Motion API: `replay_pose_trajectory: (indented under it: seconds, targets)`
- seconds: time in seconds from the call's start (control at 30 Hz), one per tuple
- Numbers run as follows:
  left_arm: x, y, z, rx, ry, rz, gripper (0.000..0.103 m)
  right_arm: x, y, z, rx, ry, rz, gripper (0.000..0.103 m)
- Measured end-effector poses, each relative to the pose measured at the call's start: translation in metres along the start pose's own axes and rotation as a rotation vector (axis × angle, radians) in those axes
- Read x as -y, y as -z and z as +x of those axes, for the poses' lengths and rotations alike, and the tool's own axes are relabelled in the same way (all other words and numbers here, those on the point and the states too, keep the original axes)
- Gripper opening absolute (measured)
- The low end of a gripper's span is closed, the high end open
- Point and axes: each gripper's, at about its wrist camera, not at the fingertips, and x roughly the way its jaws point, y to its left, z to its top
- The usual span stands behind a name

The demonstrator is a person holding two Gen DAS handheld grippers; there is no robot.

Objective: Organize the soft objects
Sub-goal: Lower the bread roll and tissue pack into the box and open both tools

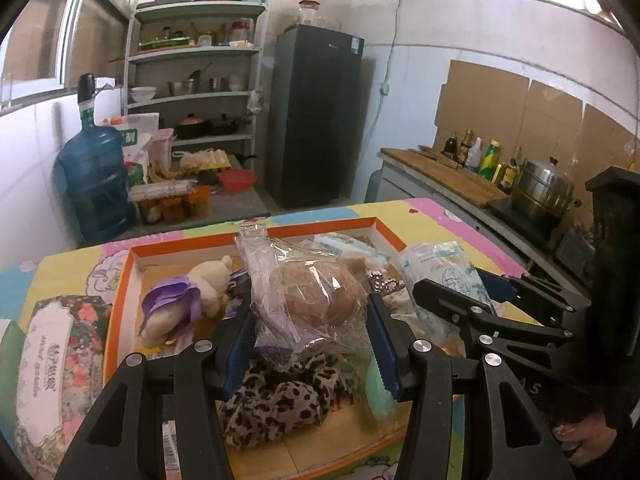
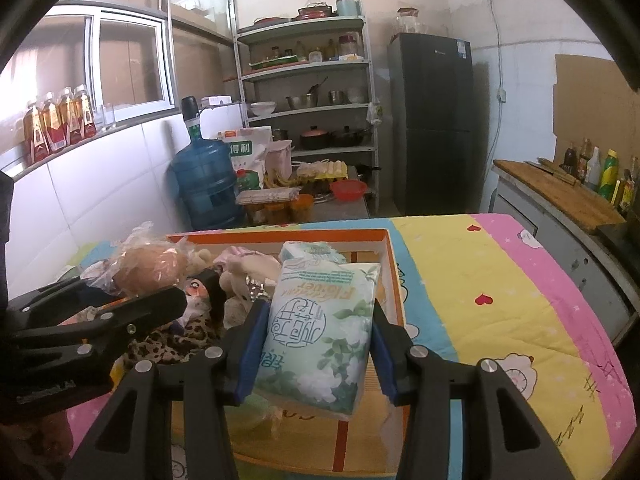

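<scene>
Left wrist view: the left hand-held gripper (image 1: 312,340) clenched a bun in clear wrap (image 1: 308,292) over the orange-rimmed box (image 1: 384,230), its blue pads pressed into the crinkled film on both sides. Below the bun, inside the box, lay a leopard-print cloth (image 1: 280,400), and left of the bun a plush toy (image 1: 188,300) with a purple bow. Right of the bun the right hand-held gripper (image 1: 496,292) carried a tissue pack (image 1: 444,276). A floral tissue box (image 1: 60,360) sat left of the orange box on the cartoon-print surface (image 1: 404,208). Judged from this, the step was lowering both soft goods into the box; done well, it called for a light squeeze so the bun kept its shape, and a free spot chosen before letting go.

Right wrist view: the right hand-held gripper (image 2: 316,344) grasped the tissue pack (image 2: 320,328) by its long edges, the pack tilted above the right-hand end of the box (image 2: 394,280). Left of the pack the left hand-held gripper (image 2: 192,292) and its bun (image 2: 150,266) hung above the toys. The bare floor of the box beneath the pack looked the best landing place, clear of the orange rim.

Beyond the box, the room was a kitchen: a blue water jug (image 2: 206,188), a steel shelf (image 2: 308,80) of pots and jars, a dark fridge (image 2: 432,120). Right of the box ran a counter (image 2: 560,192) with sauce bottles.
</scene>
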Motion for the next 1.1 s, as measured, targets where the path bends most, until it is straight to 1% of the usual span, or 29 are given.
replay_pose_trajectory:
  seconds: [0.2,0.43,0.73,1.1]
  targets:
    - [0.002,0.001,0.015,-0.029,0.003,0.005,0.054,0.002,0.002,0.007,-0.016,-0.01,0.008,0.048]
    - [0.003,0.007,0.031,-0.071,-0.004,0.007,0.054,0.003,0.004,0.02,-0.059,-0.025,0.009,0.048]
    - [-0.002,0.012,0.039,-0.081,-0.006,-0.007,0.054,0.004,0.01,0.026,-0.095,-0.047,0.016,0.048]
    - [-0.005,0.015,0.042,-0.088,-0.004,-0.017,0.055,0.005,0.011,0.029,-0.108,-0.055,0.014,0.051]
